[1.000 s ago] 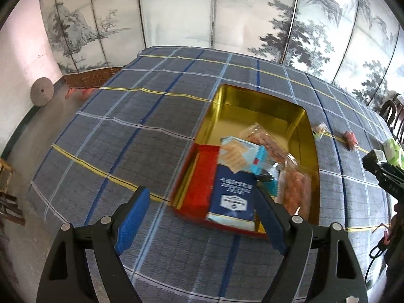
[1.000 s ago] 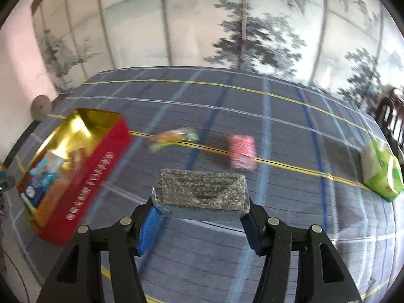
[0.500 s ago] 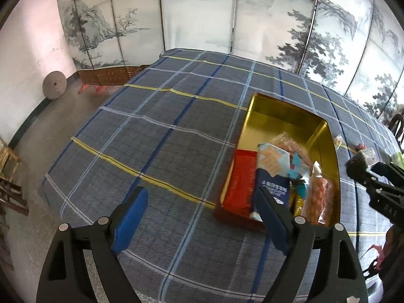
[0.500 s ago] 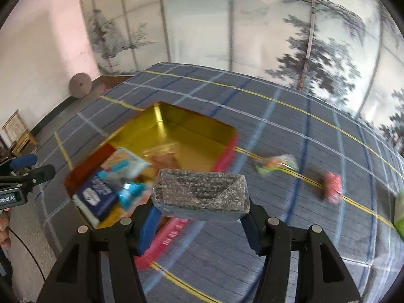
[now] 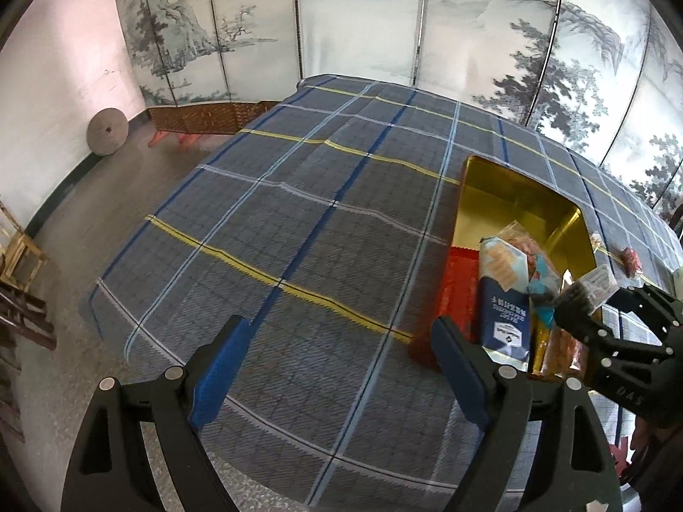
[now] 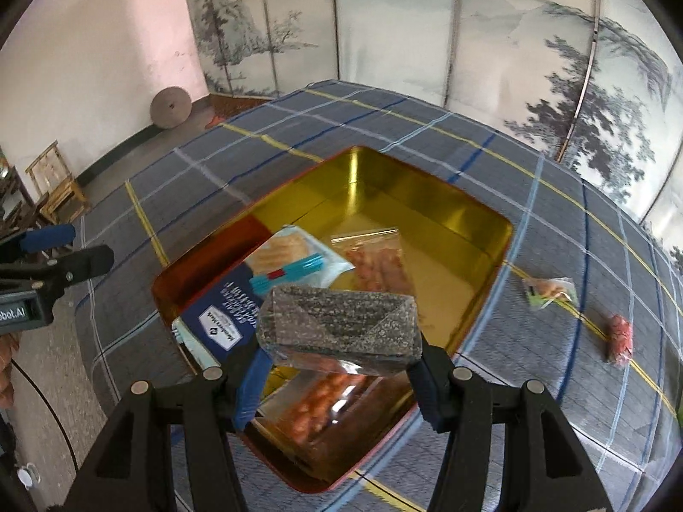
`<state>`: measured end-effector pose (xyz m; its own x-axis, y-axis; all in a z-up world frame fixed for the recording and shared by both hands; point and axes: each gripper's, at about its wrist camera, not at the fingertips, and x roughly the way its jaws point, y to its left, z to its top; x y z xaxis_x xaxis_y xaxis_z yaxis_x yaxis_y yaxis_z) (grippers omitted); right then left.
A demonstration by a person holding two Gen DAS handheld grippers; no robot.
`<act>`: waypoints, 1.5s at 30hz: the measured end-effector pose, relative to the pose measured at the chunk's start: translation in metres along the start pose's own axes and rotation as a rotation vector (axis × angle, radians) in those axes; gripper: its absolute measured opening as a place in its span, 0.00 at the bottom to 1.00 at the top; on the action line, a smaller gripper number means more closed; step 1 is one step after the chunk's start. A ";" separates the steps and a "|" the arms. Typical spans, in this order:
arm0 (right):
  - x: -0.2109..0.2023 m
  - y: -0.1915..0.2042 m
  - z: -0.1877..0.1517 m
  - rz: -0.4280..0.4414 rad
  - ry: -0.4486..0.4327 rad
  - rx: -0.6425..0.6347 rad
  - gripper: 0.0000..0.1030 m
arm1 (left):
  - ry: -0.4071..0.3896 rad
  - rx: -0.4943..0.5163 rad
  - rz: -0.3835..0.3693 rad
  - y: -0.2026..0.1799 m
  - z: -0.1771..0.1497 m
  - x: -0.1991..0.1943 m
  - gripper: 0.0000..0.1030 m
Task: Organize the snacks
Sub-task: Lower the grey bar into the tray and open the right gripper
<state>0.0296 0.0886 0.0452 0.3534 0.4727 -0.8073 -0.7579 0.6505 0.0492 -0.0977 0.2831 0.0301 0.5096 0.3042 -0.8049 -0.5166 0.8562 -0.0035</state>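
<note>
A red tin with a gold inside [image 6: 448,213] [image 5: 512,187] lies on the plaid tablecloth and holds a blue box [image 6: 230,315] [image 5: 506,315], a light blue packet [image 6: 294,256] and clear bags of orange snacks [image 6: 375,264]. My right gripper [image 6: 341,379] is shut on a dark speckled snack bar in clear wrap [image 6: 341,328] and holds it above the tin's near end; it also shows in the left wrist view [image 5: 585,294]. My left gripper [image 5: 337,367] is open and empty, above the cloth left of the tin.
Two loose snacks lie on the cloth right of the tin: a clear packet with green [image 6: 550,292] and a red packet [image 6: 619,335]. A painted folding screen [image 5: 384,21] stands behind the table. Wooden chairs [image 6: 55,179] and a round stone disc [image 6: 170,106] stand on the floor at the left.
My right gripper has carried the speckled bar leftward from over the bare cloth to above the tin. My left gripper has drawn back to the left, away from the tin, still open.
</note>
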 end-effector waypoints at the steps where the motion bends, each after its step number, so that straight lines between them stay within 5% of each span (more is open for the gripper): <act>1: 0.002 0.002 0.000 0.001 0.002 -0.003 0.58 | 0.001 -0.002 0.001 0.001 0.000 0.000 0.82; 27: 0.017 0.023 0.005 0.043 0.027 -0.035 0.60 | 0.001 0.010 0.001 -0.003 0.000 -0.001 0.84; 30: 0.012 0.020 0.006 0.058 0.018 -0.028 0.68 | 0.000 0.018 -0.001 -0.007 0.000 -0.003 0.84; 45: -0.024 -0.024 -0.002 0.025 -0.061 0.052 0.69 | -0.018 0.097 -0.031 -0.052 0.003 -0.011 0.84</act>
<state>0.0384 0.0605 0.0620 0.3686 0.5238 -0.7680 -0.7378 0.6674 0.1010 -0.0743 0.2368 0.0413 0.5371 0.2837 -0.7944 -0.4315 0.9016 0.0303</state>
